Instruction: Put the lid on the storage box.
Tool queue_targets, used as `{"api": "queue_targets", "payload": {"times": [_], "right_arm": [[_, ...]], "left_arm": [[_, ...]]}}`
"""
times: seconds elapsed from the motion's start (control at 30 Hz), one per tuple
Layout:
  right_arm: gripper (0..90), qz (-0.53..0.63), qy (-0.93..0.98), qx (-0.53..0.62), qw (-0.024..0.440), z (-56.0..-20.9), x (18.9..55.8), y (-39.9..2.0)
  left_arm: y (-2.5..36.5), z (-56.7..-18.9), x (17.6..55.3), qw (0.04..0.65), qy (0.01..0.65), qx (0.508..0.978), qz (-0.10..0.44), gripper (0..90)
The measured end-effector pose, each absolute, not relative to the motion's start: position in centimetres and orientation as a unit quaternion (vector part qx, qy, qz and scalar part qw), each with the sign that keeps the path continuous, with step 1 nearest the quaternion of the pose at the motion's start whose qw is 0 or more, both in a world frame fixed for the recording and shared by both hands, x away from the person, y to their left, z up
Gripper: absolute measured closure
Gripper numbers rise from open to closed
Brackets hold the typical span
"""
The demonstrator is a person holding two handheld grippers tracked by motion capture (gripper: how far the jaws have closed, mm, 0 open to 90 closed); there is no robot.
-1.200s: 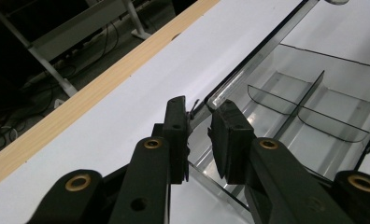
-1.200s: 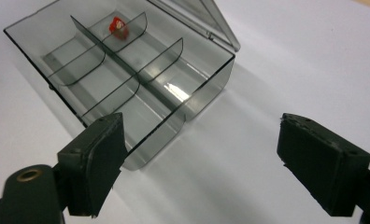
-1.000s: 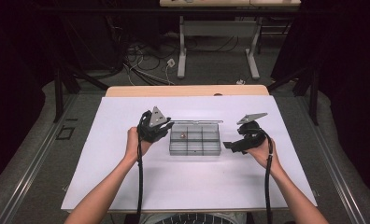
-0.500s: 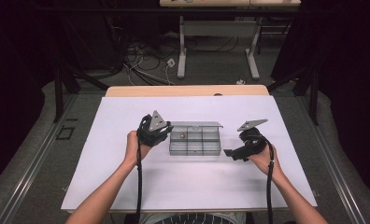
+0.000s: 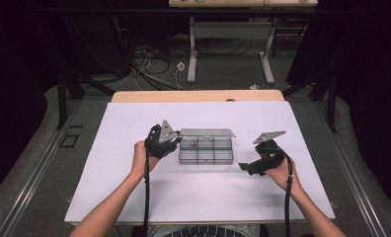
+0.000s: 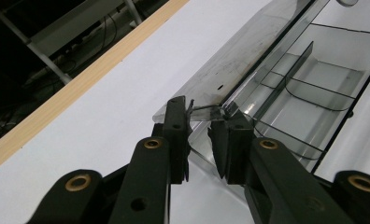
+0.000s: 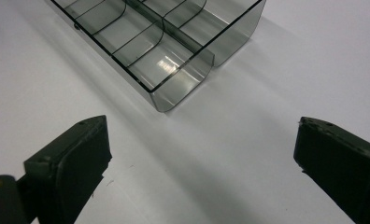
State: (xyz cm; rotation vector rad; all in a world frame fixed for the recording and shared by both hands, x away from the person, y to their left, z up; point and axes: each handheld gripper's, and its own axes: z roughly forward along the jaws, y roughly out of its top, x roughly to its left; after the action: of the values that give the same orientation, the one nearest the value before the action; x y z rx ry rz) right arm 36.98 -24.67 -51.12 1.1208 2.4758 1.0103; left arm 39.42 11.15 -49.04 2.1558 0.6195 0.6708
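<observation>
Our left gripper (image 6: pixel 199 135) is pinched tight on the end wall of the clear box (image 5: pixel 206 148), which sits in the middle of the white table (image 5: pixel 134 197) with its lid (image 5: pixel 207 133) tipped back. Our right gripper (image 7: pixel 202 172) is wide apart and holds nothing. We should keep the box steady and bring the right one in slowly.

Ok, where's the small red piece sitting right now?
In the high view, the small red piece lies inside the clear compartment box, in a back-row cell towards its left end, just right of the left gripper.
</observation>
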Motion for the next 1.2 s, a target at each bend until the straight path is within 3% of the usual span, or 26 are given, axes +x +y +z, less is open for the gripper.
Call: {"api": "queue_targets", "payload": {"times": [1.2], "right_arm": [[3.3,0.342,0.85,0.385,0.114,-51.9,36.2,-25.3]], "left_arm": [[11.5,-50.7,38.3,0.373,0.235,0.859,0.26,74.7]]}}
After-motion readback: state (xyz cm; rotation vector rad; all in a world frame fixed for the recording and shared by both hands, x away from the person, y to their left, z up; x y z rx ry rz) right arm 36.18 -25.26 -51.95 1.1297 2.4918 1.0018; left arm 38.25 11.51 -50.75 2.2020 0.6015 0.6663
